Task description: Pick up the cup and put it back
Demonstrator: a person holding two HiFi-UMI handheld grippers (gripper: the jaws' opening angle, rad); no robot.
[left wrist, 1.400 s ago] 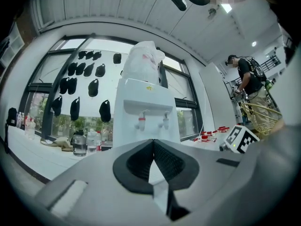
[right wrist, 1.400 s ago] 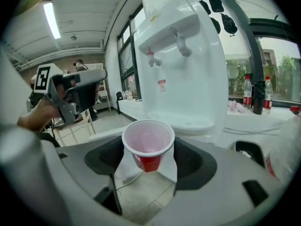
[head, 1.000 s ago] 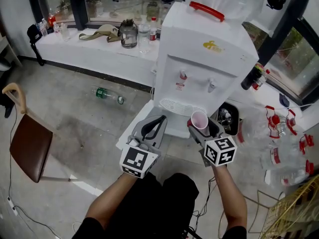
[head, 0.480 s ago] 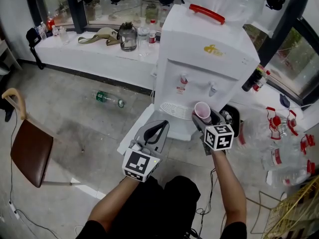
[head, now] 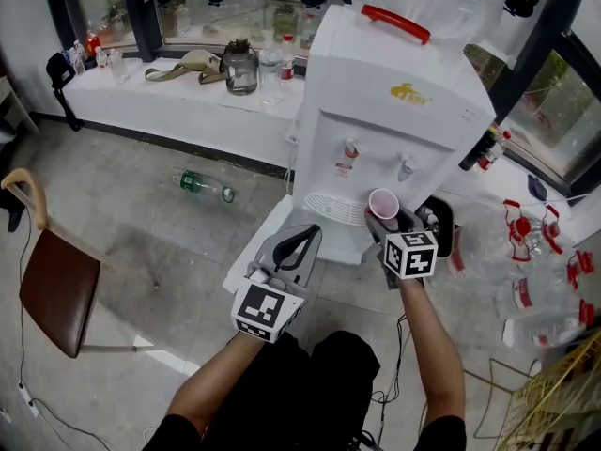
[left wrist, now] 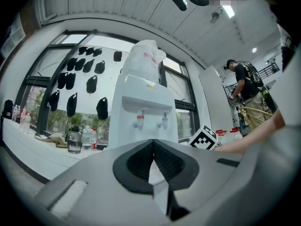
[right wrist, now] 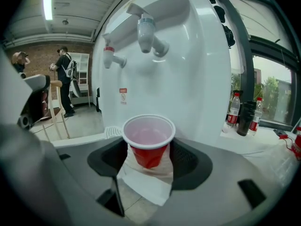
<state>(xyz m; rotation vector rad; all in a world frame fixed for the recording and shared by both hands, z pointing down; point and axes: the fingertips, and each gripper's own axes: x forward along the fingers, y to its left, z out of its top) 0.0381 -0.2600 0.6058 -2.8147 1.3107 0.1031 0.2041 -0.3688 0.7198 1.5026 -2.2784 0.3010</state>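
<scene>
A: Right gripper (head: 387, 217), state?

B: Jaws closing, fairly wide, with the red cup (right wrist: 149, 142) between them. The pads are on its lower wall, rim up, and it looks empty. It's off any surface, so it's gripped.

A: What's around it?

B: The water dispenser (right wrist: 188, 60) is straight ahead, close. One tap (right wrist: 146, 29) is above and just beyond the cup, the red tap (right wrist: 110, 55) is further left. The drip grille (head: 331, 205) is below and ahead-left of the jaws.

A: Left gripper (left wrist: 153, 144)?

B: Jaws together, nothing in them. It's low and to the left, well apart from the cup.

A: Risks?

B: The cup is thin plastic. If the jaws squeeze further, the wall could buckle, or the cup could pop upward out of the pads. The grip sits low on a tapered body, so a tilt could let it slip. Lifting could knock the rim on the tap. Set down on the grille's edge, it likely tips when released.
</scene>
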